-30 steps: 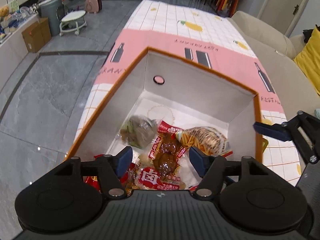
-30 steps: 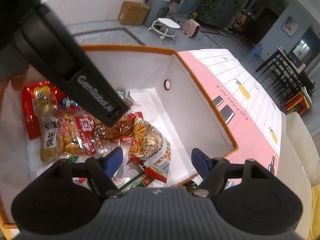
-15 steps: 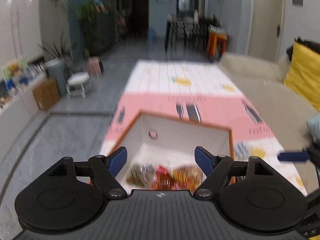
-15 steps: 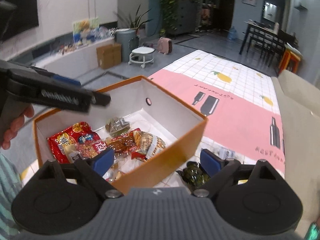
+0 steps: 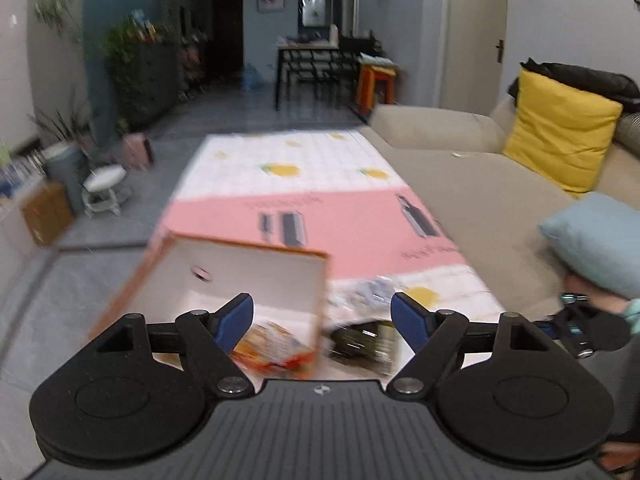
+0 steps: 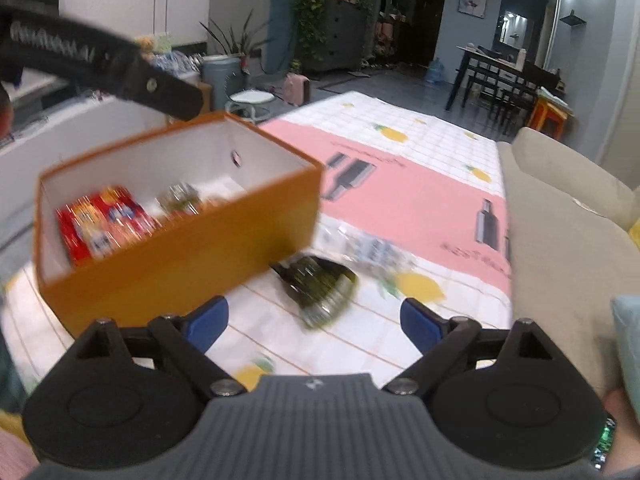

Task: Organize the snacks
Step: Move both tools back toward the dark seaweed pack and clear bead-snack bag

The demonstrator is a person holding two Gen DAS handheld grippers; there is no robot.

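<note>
Living room, grey tiled floor, beige sofa along one side; a low bench [image 6: 420, 208] under a pink and white checked cloth carries the things. An orange cardboard box [image 6: 168, 268] with a white inside is seen ahead and to the left of the right tool [image 6: 314, 316], with a red snack packet [image 6: 100, 224] and others already inside. A dark green snack packet [image 6: 320, 284] lies on the cloth just outside the box's near corner, directly ahead of the right tool and between its spread fingers in line of sight, not touched. Its long axis cannot be told through blur. A clear crinkled wrapper [image 6: 372, 248] lies just beyond it. The left tool [image 5: 322, 316] is spread and empty too, the packet ahead and slightly right of it. Both tools' jaws have just been opening, nothing between them. The right tool is judged the nearer.
</note>
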